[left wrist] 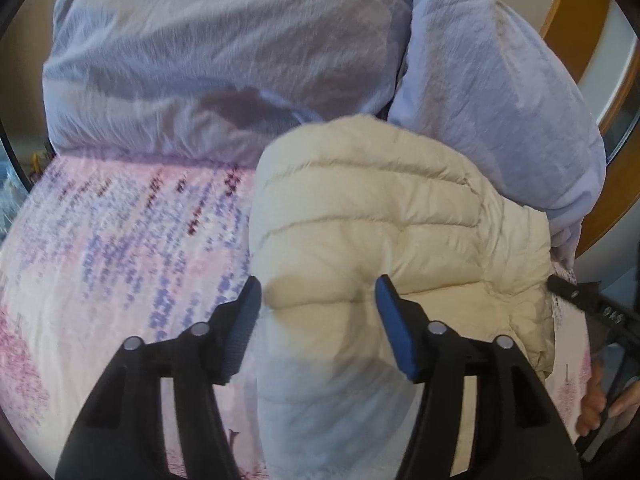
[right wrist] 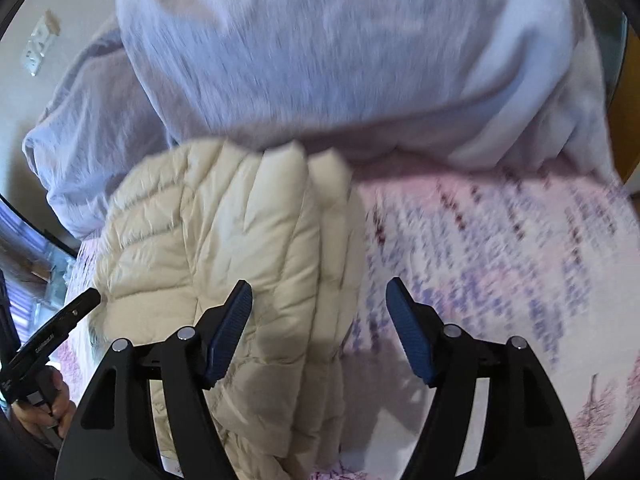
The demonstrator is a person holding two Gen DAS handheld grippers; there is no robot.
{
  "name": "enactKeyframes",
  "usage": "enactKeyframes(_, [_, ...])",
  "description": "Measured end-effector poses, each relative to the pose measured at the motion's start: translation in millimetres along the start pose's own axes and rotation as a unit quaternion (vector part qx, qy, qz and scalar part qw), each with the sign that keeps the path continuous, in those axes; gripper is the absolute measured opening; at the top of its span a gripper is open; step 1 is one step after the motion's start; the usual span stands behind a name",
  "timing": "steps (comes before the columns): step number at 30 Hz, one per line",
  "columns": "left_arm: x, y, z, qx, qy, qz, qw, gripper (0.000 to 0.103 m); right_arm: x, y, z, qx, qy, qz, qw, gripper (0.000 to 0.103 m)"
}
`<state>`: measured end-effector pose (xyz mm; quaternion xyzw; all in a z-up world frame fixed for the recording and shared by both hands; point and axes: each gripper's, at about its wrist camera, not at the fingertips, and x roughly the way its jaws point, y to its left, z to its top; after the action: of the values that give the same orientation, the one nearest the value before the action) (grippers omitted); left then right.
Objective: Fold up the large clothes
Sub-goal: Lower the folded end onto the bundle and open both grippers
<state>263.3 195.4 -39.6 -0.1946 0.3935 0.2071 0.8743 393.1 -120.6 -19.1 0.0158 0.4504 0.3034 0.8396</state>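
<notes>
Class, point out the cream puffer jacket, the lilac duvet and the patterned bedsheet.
cream puffer jacket (left wrist: pixel 384 216), left wrist view, quilted upper panel.
lilac duvet (left wrist: pixel 208 60), left wrist view, wrinkled middle.
patterned bedsheet (right wrist: pixel 500 248), right wrist view, bare printed area.

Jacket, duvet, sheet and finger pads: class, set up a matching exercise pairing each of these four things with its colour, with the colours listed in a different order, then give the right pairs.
Things:
1. jacket
2. duvet
3. sheet
4. finger pads

Colours:
A. pink and purple print
B. dark blue
C. cream, quilted
D. pale lavender

Pairs: 1-C, 2-D, 3-A, 4-B
</notes>
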Motion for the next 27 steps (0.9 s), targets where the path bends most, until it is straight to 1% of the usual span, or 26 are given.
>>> enactKeyframes(3, [-10.9,-8.1,-2.5,0.02,-0.013,0.001,0.9997,0.064,-7.7,23.2,-3.7,-0.032,-0.007,0.033,0.999,0.069])
enactKeyframes(4, [-13.2,-12.3,-5.0,0.029,-0.016,0.001,0.9994,0.065,-10.4,32.1,-9.5,-0.05,-0.007,0.043,0.998,0.067])
enactKeyframes(6, [-15.4,-20.3,-10.1,0.045,-0.017,0.002,0.9989,0.067,-4.9,55.2,-10.1,-0.075,-0.007,0.047,0.996,0.065])
enactKeyframes(9, [-14.3,-29.2,-17.6,0.062,-0.013,0.004,0.998,0.068,-0.1,75.1,-22.6,-0.107,-0.009,0.058,0.993,0.064])
enactKeyframes(11, [-14.2,-33.3,-22.8,0.066,-0.009,0.006,0.9978,0.069,10.6,85.6,-23.7,-0.118,0.004,0.055,0.992,0.058])
enactKeyframes(13, [-13.5,-33.4,-25.9,0.064,-0.005,0.009,0.9979,0.069,23.1,81.5,-30.9,-0.116,0.027,0.049,0.992,0.054])
enactKeyframes(16, [-13.8,-32.7,-29.7,0.062,-0.003,0.013,0.998,0.07,42.0,69.0,-38.9,-0.098,0.056,0.027,0.993,0.046])
enactKeyframes(19, [-15.9,-32.4,-31.8,0.063,-0.003,0.021,0.9978,0.073,50.5,60.5,-43.1,-0.07,0.062,0.015,0.995,0.046])
enactKeyframes(21, [-18.9,-32.1,-33.1,0.065,-0.005,0.026,0.9975,0.075,51.2,60.4,-42.3,-0.063,0.066,0.008,0.996,0.046])
enactKeyframes(22, [-21.3,-31.8,-34.1,0.066,-0.007,0.027,0.9974,0.076,48.5,62.7,-41.6,-0.064,0.065,0.005,0.996,0.046])
enactKeyframes(24, [-26.4,-31.5,-36.2,0.067,-0.01,0.026,0.9974,0.081,42.7,69.3,-41.7,-0.074,0.063,-0.002,0.995,0.051])
enactKeyframes(26, [-34.0,-30.7,-39.9,0.066,-0.015,0.023,0.9974,0.086,33.7,77.8,-41.9,-0.087,0.057,-0.01,0.995,0.072])
enactKeyframes(27, [-37.2,-30.5,-41.9,0.067,-0.016,0.021,0.9974,0.087,27.5,81.9,-43.2,-0.094,0.048,-0.014,0.994,0.077])
